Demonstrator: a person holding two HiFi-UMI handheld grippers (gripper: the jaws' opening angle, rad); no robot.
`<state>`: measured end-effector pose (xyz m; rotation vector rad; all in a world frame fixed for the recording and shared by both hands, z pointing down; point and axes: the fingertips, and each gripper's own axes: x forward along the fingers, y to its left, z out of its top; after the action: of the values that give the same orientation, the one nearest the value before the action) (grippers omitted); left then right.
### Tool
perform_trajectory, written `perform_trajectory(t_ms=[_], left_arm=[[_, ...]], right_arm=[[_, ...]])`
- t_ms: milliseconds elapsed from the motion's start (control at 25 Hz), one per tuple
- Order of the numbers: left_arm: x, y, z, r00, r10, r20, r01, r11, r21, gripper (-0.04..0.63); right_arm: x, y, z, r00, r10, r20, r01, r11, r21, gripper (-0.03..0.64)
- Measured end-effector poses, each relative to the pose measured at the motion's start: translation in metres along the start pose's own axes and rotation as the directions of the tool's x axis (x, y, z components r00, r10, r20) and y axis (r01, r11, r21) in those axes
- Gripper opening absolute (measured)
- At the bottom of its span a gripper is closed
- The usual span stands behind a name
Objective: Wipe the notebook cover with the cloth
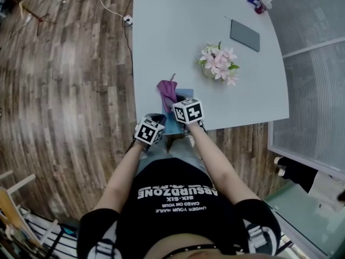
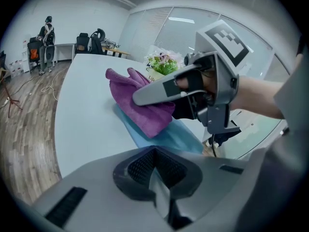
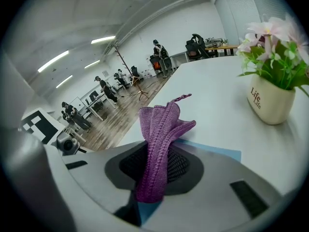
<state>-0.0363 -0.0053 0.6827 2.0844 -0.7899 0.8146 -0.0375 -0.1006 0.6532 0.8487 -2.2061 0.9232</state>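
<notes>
**Pinching Cloth and Notebook at the Bench Edge**

Clamping the right claw (image 3: 157,170) shut on the purple cloth (image 3: 162,123), with the fabric squeezed into a ridged upright fold between both jaws and fanning out past the tips. Resting that cloth on the blue notebook (image 2: 179,135), touching its cover and hiding much of it in the head view. Lying the notebook flat on the pale bench (image 1: 161,47), right at the near edge, just in front of the person's body.

Holding the left claw (image 2: 155,164) closed too, pinching a thin pale-blue sliver between its jaws, apparently the notebook's near edge. Positioning the two claws just beside each other, the left one slightly nearer the person, with the marker cubes close but apart.

Standing farther along the bench, well apart from the notebook: a cream pot of pink flowers (image 3: 270,103). Lying beyond the pot, near the far edge: a dark flat slab (image 1: 245,35). Trailing over the wooden floor (image 1: 64,90) left of the bench: a white cable (image 1: 102,1).
</notes>
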Motion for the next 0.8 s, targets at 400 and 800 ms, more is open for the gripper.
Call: perform_trajectory(t_ms=[400,800], left_arm=[[0.001,-0.003,-0.001,0.999,-0.019,-0.043,0.021,0.999,0.033,0.015],[0.001,-0.001,-0.001,0.999,-0.022,-0.036,0.023,0.999,0.045,0.015]], right_arm=[[0.013,-0.009,-0.008,0.998,-0.06,-0.036,0.06,0.998,-0.001,0.087],[0.009,-0.016,-0.01,0.998,-0.059,-0.033,0.06,0.998,0.031,0.087]])
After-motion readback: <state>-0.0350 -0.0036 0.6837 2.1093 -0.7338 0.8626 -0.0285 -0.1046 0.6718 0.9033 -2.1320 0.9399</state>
